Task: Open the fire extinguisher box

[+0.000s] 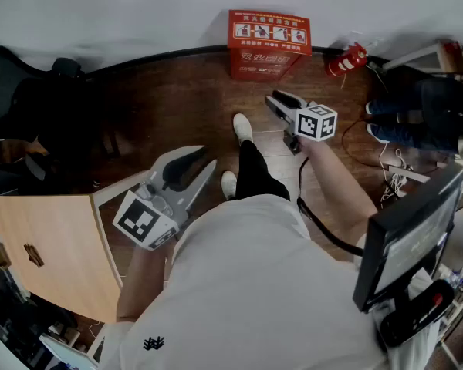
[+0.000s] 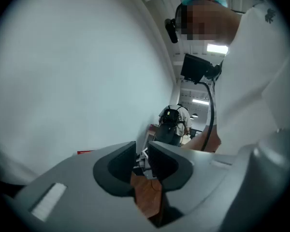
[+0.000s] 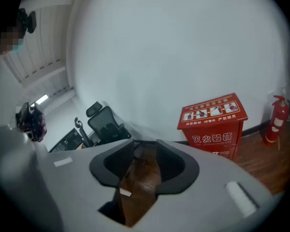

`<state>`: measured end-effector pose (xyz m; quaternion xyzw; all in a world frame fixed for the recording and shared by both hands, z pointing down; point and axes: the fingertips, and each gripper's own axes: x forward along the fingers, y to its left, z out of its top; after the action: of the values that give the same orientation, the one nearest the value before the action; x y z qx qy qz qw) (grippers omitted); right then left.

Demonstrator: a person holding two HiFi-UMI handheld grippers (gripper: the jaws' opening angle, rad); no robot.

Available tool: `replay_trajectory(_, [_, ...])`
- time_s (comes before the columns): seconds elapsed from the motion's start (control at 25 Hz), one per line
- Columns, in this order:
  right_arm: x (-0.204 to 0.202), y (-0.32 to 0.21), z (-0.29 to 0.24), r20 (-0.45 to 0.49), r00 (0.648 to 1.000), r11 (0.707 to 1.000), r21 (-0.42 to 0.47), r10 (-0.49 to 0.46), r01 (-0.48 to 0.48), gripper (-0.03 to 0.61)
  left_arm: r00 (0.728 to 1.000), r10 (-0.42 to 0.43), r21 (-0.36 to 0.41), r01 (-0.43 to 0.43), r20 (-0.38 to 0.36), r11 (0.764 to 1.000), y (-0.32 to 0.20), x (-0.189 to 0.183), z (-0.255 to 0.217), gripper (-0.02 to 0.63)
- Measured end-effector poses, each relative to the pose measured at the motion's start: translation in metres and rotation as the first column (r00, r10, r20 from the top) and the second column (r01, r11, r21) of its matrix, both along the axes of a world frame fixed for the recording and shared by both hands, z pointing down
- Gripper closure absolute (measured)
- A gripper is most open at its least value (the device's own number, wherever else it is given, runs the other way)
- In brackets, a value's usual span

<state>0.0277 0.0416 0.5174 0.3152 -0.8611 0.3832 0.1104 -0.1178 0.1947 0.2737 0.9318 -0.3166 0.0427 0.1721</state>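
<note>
The red fire extinguisher box (image 1: 268, 43) stands shut on the wooden floor against the white wall, with printed pictures on its lid. In the right gripper view the box (image 3: 212, 122) is ahead and to the right, well apart from the jaws. My right gripper (image 1: 276, 100) is held out toward it, open, with only floor showing in the gap (image 3: 145, 146). My left gripper (image 1: 191, 166) hangs lower and nearer my body, pointing at the wall, its jaws a narrow gap apart with nothing between them (image 2: 142, 151).
A red fire extinguisher (image 1: 347, 60) stands right of the box. A black office chair (image 1: 15, 83) is at the far left, a light wooden tabletop (image 1: 54, 245) at my left, a monitor (image 1: 409, 237) at my right. Someone's legs (image 1: 405, 118) and cables lie at the right.
</note>
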Motion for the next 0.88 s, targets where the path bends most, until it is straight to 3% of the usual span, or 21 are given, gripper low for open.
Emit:
replay_trajectory(0.16, [0.027, -0.067, 0.039, 0.072, 0.989, 0.987, -0.108, 0.131, -0.123, 0.443, 1.000, 0.023, -0.037, -0.022, 0.012, 0.999, -0.047, 0.022, 0.005, 0.541])
replay_trajectory(0.32, [0.038, -0.119, 0.084, 0.127, 0.960, 0.951, -0.219, 0.250, -0.218, 0.420, 0.999, 0.030, -0.071, -0.031, -0.010, 0.997, -0.100, 0.041, 0.009, 0.543])
replay_trajectory(0.48, [0.051, -0.136, 0.133, 0.173, 0.905, 0.883, -0.349, 0.389, -0.313, 0.403, 0.998, 0.057, -0.133, -0.059, -0.019, 0.989, -0.127, 0.058, 0.019, 0.543])
replay_trajectory(0.88, [0.080, -0.191, 0.202, 0.205, 0.768, 0.739, -0.501, 0.607, -0.450, 0.380, 0.994, 0.105, -0.183, -0.105, -0.011, 0.978, -0.178, 0.085, 0.040, 0.543])
